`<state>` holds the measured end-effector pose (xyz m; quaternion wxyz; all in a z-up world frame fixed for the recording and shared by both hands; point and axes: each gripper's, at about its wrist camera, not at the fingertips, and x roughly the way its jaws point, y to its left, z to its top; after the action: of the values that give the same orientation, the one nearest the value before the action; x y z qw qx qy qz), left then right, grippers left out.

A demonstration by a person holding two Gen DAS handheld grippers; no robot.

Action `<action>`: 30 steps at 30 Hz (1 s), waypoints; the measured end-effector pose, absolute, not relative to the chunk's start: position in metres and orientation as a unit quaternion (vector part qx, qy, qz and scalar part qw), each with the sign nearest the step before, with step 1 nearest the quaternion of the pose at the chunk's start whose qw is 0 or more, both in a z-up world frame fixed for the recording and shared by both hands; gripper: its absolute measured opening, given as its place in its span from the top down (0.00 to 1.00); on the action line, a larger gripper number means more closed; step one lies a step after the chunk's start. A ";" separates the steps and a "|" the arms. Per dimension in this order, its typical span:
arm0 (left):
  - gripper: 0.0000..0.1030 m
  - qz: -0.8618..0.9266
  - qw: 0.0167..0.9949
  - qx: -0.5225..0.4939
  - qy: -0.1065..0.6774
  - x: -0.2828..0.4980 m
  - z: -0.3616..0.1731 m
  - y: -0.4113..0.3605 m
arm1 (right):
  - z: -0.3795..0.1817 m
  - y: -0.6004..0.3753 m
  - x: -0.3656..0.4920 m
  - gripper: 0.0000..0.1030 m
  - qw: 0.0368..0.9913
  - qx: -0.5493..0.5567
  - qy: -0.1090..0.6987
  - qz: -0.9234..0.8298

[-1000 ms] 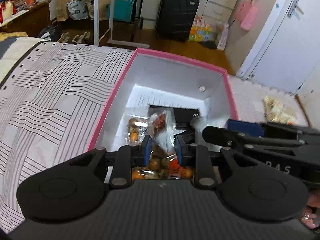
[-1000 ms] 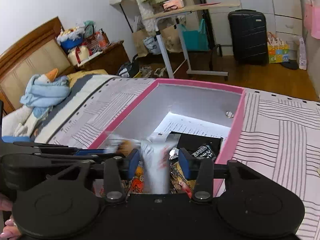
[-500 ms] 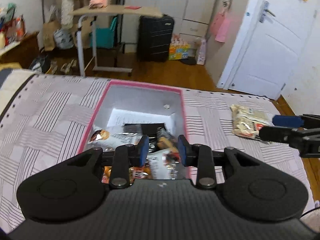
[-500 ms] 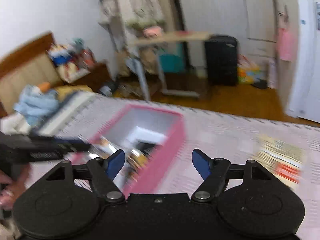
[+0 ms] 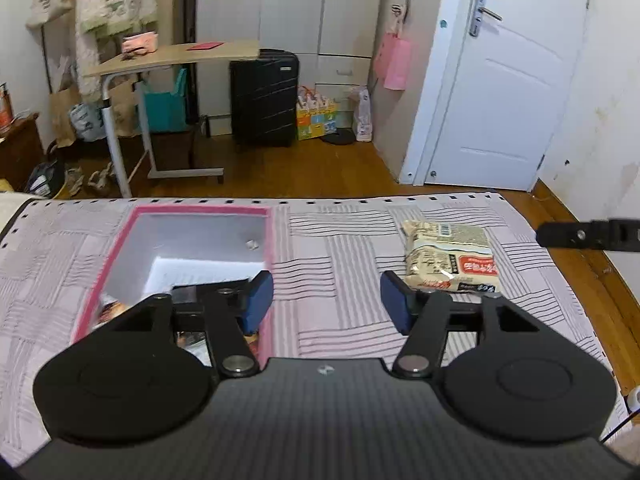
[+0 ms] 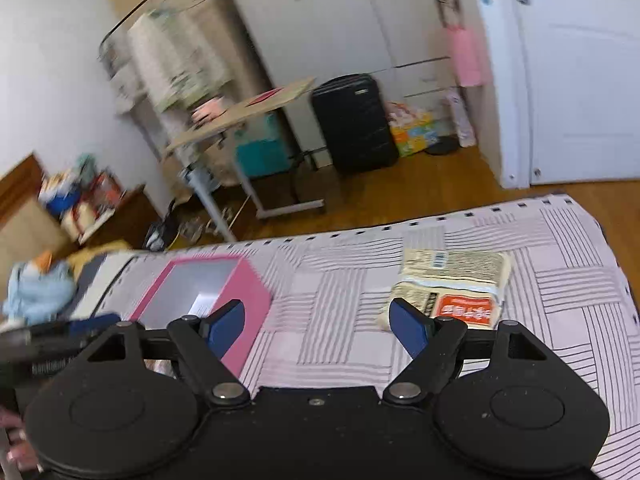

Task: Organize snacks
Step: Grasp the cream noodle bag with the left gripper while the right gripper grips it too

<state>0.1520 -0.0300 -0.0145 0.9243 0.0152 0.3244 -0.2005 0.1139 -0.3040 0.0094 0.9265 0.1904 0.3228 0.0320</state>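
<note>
- the last loose snack, a beige noodle packet [image 5: 450,258] with a red label, lies flat on the striped bedspread [image 5: 340,264], well to the right of the pink box [image 5: 270,240] that already holds other packets.
- left tongs [image 5: 326,298]: the jaws have just been opening and stand spread, nothing between them but bare bedspread. the packet lies ahead and to the right, its near left corner just beyond the right pad.
- right tongs [image 6: 316,324]: the jaws have just been opening further and stand spread wide and empty. here too the packet [image 6: 452,284] sits ahead and right of the gap, close past the right pad, while the pink box [image 6: 244,292] is behind the left pad.
- the packet's long axis runs near to far, slightly tilted, with the red label at the near end; its short width faces left-right.
- judgement: the right tongs look nearer, since the left view shows their tip [image 5: 576,234] at the packet's far right. a small shift right and forward would line the gap across the packet's width.
- the packet is soft and flat, so a pinch at the near edge could slip.
</note>
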 end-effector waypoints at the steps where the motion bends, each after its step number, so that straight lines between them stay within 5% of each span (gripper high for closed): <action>1: 0.34 -0.203 0.924 0.015 0.324 0.157 -0.018 -0.039 | 0.003 -0.312 0.118 0.19 0.925 0.201 0.321 0.028; 18: 0.33 -0.255 0.879 -0.053 0.400 0.278 -0.142 -0.180 | -0.117 -0.383 0.168 0.20 0.947 0.133 0.267 -0.118; 30: 0.40 -0.275 0.836 -0.143 0.452 0.350 -0.210 -0.222 | -0.166 -0.378 0.189 0.14 0.934 0.096 0.345 -0.001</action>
<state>0.3497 -0.2217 -0.2096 0.8364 -0.1427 0.4524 -0.2746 0.1886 -0.3777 -0.1656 0.9335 0.0959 0.3454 -0.0013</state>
